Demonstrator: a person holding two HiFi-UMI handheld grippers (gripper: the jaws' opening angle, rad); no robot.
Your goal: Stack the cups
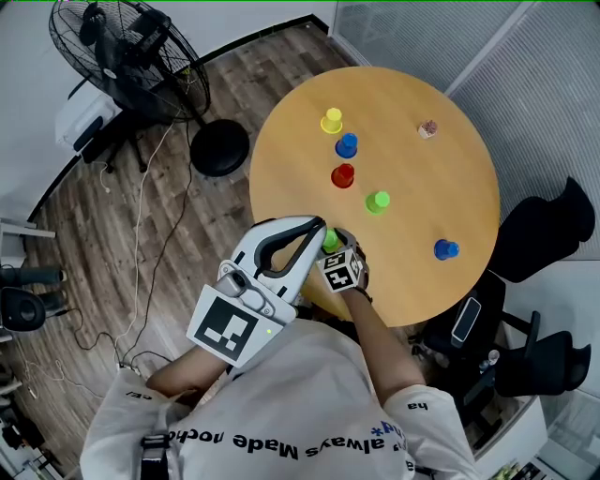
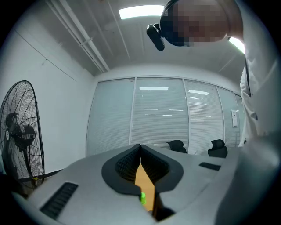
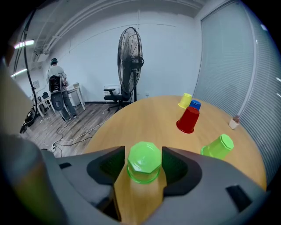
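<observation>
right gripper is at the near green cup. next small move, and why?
Probably lift straight up. The right gripper has its jaws against both sides of the upside-down green cup, which looks seated on the table. The second green cup, ahead to the right, seems a likely stack target once it is clear.

Round wooden counter (image 1: 300, 159) on grey-brown plank floor (image 1: 84, 253). Black pedestal fan (image 1: 127, 56) near white wall (image 3: 88, 57); cables (image 1: 139, 220) trail over the floor beside it. Frosted glazed partition with blinds (image 1: 534, 94) runs behind the counter. Black office chairs (image 1: 544, 230) to its right. Ceiling light panel (image 2: 140, 11) lit. White desk (image 3: 75, 90) at far end, person (image 3: 56, 77) by it
</observation>
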